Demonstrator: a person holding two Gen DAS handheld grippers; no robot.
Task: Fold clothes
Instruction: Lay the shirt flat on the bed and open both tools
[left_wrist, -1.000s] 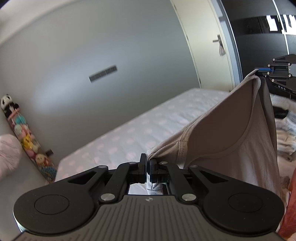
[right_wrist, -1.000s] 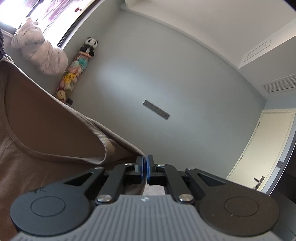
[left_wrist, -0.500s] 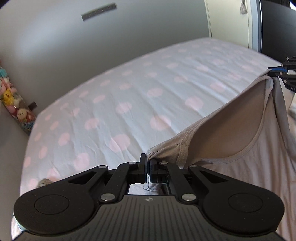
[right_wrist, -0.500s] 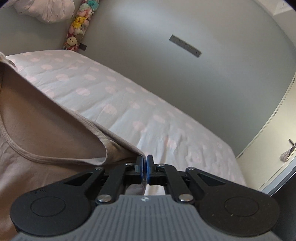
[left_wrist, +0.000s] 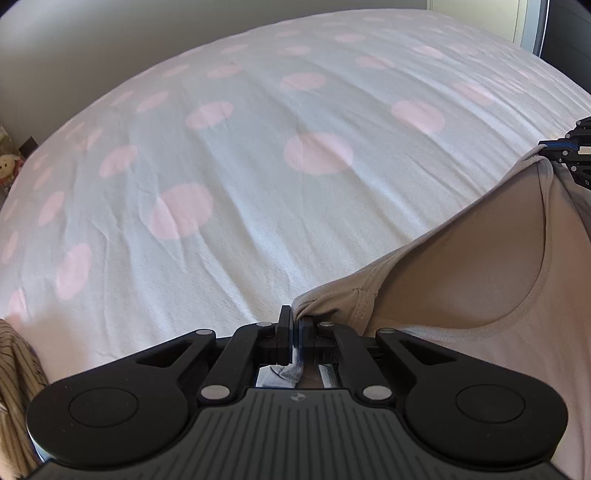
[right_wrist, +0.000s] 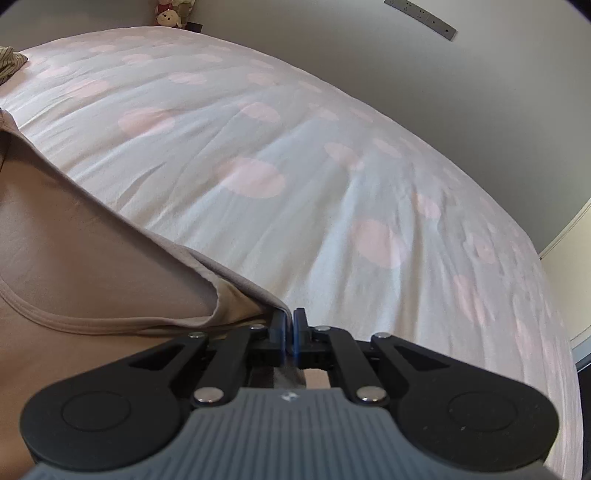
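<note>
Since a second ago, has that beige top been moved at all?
Yes. The beige top, pinched by both grippers, has come down: the wall behind it has given way to the spotted bedsheet.

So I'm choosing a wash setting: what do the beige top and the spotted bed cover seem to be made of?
The beige top looks like thin matte cotton-type jersey: it drapes softly and has a stitched, bound neckline. The spotted bed cover looks like matte woven cotton, showing fine creases and flat pink dots that appear printed. Exact fibre cannot be told.
</note>
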